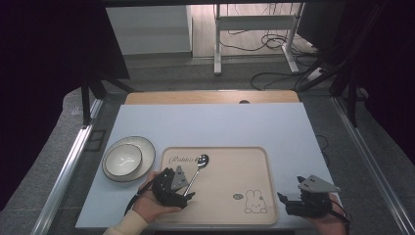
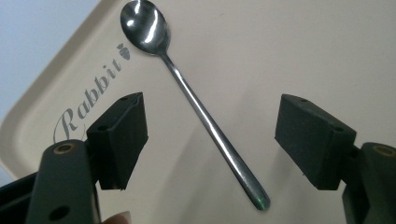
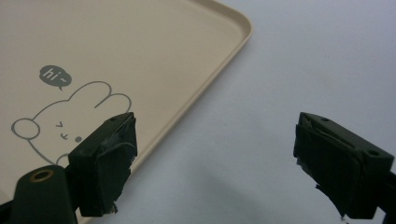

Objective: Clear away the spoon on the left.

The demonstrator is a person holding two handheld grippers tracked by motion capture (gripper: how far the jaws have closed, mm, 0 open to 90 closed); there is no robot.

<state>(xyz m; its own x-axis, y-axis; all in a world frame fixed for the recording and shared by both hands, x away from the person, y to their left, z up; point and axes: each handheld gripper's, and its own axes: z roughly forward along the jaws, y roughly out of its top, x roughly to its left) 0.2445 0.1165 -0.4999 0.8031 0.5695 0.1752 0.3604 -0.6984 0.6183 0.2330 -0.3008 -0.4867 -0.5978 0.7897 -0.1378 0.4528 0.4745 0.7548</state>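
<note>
We see a metal spoon (image 1: 196,170) lying flat on a beige tray (image 1: 230,205), its bowl near the tray's far left part, just beside the printed word "Rabbit", and its handle running back toward the person's side. In the left gripper view the spoon (image 2: 196,105) lies between the two black jaws, which stand wide apart on either side of the handle and do not touch it, so the left hand-held gripper (image 1: 182,195) is released; it sits low over the tray's near left part, held by the person's left hand (image 1: 149,203), with a pale sleeve showing at the bottom edge.

The tray (image 2: 289,56) carries a rabbit drawing (image 1: 255,201) with a small "hi~" speech bubble near its near right corner. In the right gripper view we find that drawing (image 3: 60,121) by the left jaw, and the tray's rounded rim (image 3: 205,79) runs diagonally between the jaws.

The right hand-held gripper (image 1: 288,201) rests just beside the tray's near right corner, over the pale blue counter (image 1: 215,127), with its grey three-cornered plate on top. Its jaws also stand wide apart with nothing between them, so it is released too.

To the left of the tray, a small white bowl (image 1: 123,159) sits on a larger white plate (image 1: 147,155) with a dark rim, close to the tray's left edge.
</note>
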